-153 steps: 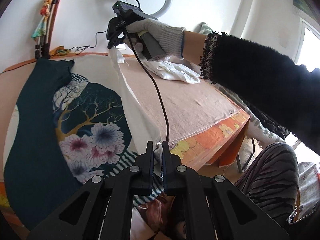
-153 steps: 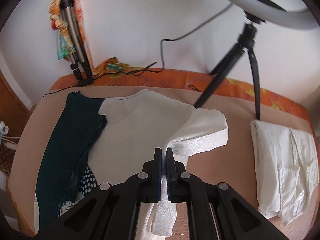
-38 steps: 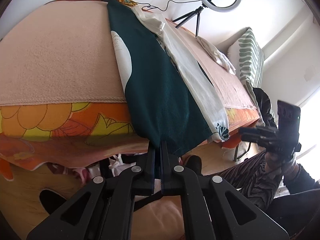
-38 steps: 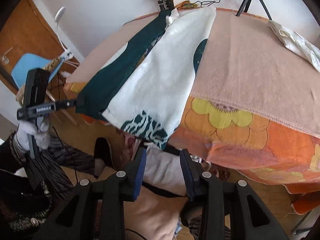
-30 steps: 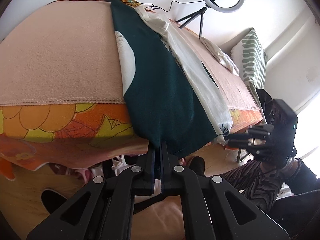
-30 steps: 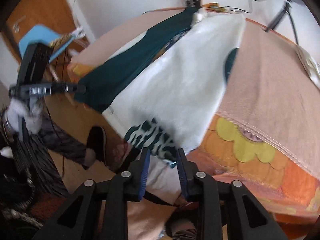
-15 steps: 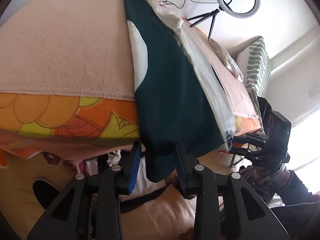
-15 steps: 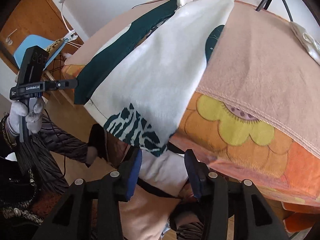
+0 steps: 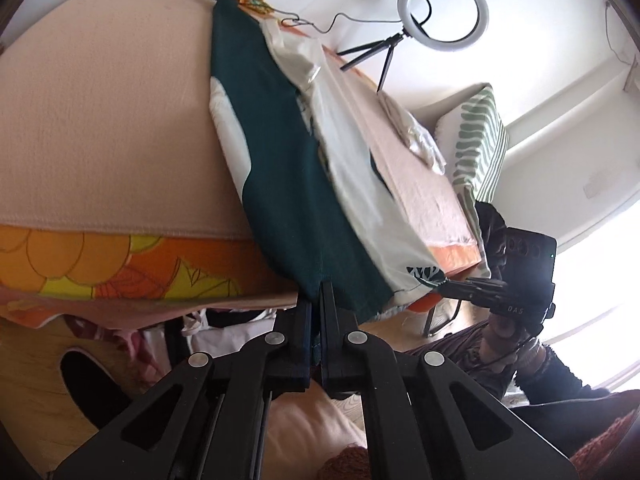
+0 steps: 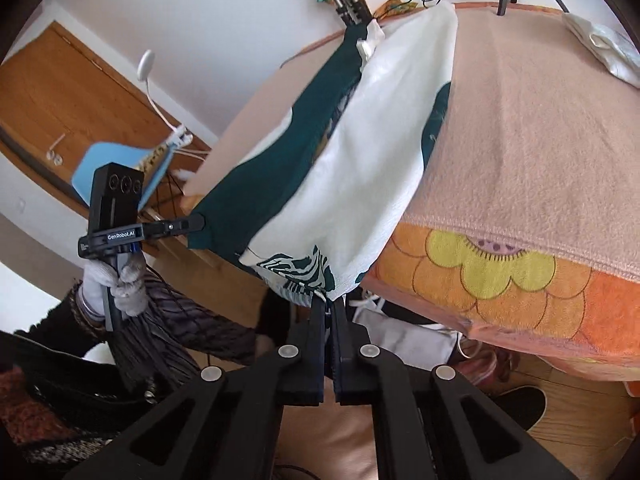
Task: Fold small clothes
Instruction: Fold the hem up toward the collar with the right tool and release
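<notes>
Progress looks early to middling: one lengthwise fold seems made, the crosswise folds are not yet done. Nearest the lens at the bottom centre of the left wrist view, the left tool (image 9: pixel 317 300) is pinched tight on the dark green hem corner of the garment (image 9: pixel 280 168). At the bottom centre of the right wrist view the right tool (image 10: pixel 328 308) is likewise clamped on the other hem corner, where the black-and-white print shows under the white reverse side (image 10: pixel 372 152) of the cloth. The garment hangs a little over the near edge of the table (image 10: pixel 520 128), then runs as a long band up the middle of both views to the far edge, its right part turned over so the white side faces up.

I judge the next move to be carrying the hem up the band towards the neck. Bare pink cover lies to both sides of the garment, so there is room. A folded white piece (image 10: pixel 600 44) lies well apart at the upper right, near the ring light (image 9: pixel 442 12) stand, and a tripod (image 10: pixel 348 4) stands at the far edge just beside the neck end; both limit how far the hem should travel.
</notes>
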The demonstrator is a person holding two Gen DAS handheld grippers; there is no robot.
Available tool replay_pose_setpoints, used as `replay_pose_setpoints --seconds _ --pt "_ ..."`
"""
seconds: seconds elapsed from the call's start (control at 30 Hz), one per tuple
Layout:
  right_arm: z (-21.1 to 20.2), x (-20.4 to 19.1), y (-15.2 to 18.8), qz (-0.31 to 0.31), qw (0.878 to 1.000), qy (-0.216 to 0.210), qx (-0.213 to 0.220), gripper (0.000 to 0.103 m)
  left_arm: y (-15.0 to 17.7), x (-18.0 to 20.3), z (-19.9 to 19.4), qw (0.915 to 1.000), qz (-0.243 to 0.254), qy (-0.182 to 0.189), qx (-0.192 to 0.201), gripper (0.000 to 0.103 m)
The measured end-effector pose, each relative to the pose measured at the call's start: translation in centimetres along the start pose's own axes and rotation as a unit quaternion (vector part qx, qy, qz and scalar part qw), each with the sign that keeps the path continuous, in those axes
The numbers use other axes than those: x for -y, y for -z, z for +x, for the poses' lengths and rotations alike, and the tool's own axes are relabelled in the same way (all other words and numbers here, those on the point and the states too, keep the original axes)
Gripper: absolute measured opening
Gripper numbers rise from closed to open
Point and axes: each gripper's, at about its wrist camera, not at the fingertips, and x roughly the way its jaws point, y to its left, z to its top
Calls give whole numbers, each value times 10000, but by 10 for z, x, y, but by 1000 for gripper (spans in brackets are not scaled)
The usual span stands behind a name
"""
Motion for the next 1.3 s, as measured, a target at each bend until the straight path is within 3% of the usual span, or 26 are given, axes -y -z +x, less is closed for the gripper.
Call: replay_pose_setpoints --seconds 0.17,0.37,0.57,0.77,0.8,0.9,0.93,0.97,1.1,1.2,1.3 --pt "-6 -11 -25 -50 9999 45 123 0 -26 6 3 9999 23 130 71 2" --pt "-9 1 -80 72 9993 198 298 0 -80 4 14 9997 19 118 236 2" --pt "18 31 -150 287 9982 457 273 0 -138 -17 35 9993 -53 -78 363 2" --pt "54 62 -200 478 9965 663 154 0 -172 -46 63 9988 -212 -302 328 2" --pt "58 67 -203 523 9963 673 145 0 -177 -50 67 9985 -212 -385 326 2" --pt "64 84 -209 855 9947 570 81 10 -186 -56 71 9977 -267 -550 296 20" --pt "62 91 -210 987 9939 485 111 24 -190 -56 69 9974 -288 -573 325 27" --pt "56 95 -209 1083 9931 405 217 28 -191 -54 63 9970 -214 -606 431 30" --pt "32 84 -207 539 9938 836 495 28 -184 -41 44 9938 231 -792 739 31" --pt "29 80 -201 289 9945 866 516 27 -174 -32 49 9940 516 -781 566 31" --pt "38 68 -194 -397 9910 1233 349 27 -163 -22 61 9953 611 -699 285 31"
